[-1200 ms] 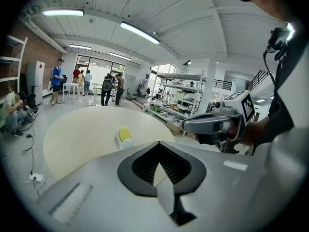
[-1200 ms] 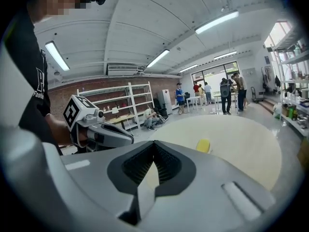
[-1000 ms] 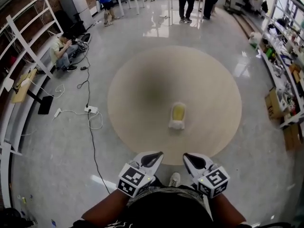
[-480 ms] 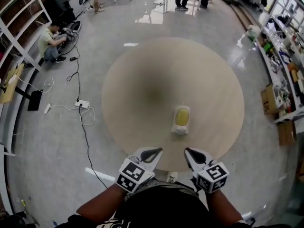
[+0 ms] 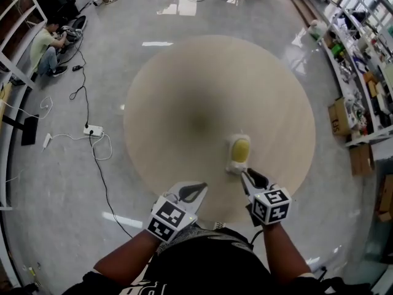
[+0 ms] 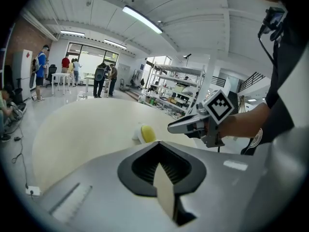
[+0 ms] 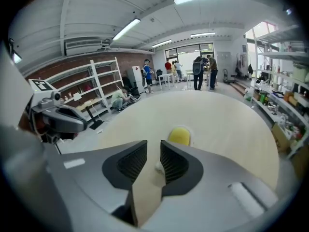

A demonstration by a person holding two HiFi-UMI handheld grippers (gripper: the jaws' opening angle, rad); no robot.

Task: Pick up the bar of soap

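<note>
A yellow bar of soap lies in a white dish on the round beige table, right of its middle. My right gripper points at the dish's near end, just short of it. Its jaws are opening, with a narrow gap and nothing pressed between them; in the right gripper view the soap shows just beyond the tips. My left gripper hangs shut and empty over the table's near edge, left of the dish. In the left gripper view the soap lies ahead, beside the right gripper.
Shelves with boxes line the right side. A power strip with cables lies on the floor at left, and a person sits on the floor beyond it. Other people stand far off by white tables.
The head view has moved closer over the table. My right gripper has gone forward to the near end of the dish. The left gripper has stayed near the table's edge.
</note>
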